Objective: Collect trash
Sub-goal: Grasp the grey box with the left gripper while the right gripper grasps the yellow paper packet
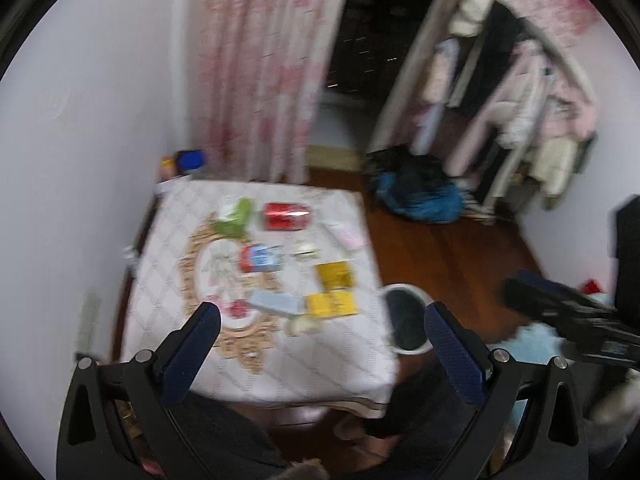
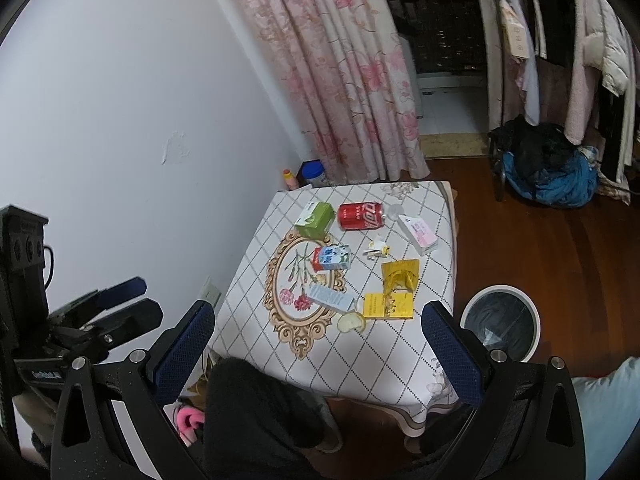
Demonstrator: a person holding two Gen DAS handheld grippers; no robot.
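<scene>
Right wrist view: trash on table (image 2: 400, 360), centre frame. Red can (image 2: 361, 216) on its side at 12 o'clock; green box (image 2: 316, 219) to its 9; pink-white box (image 2: 418, 233) to its 3. Carton (image 2: 332, 258) at centre; yellow packets (image 2: 394, 290) at 3; blue leaflet (image 2: 331, 298) and pale scrap (image 2: 352, 322) at 6. Bin (image 2: 500, 322), black-lined, on wood floor (image 2: 540, 240) beside table at 4 o'clock. Floral curtain (image 2: 352, 80) and clothes rack (image 2: 560, 60) beyond. Right gripper (image 2: 320, 344) spread wide, empty. Left gripper (image 1: 320, 344) likewise wide, empty.
</scene>
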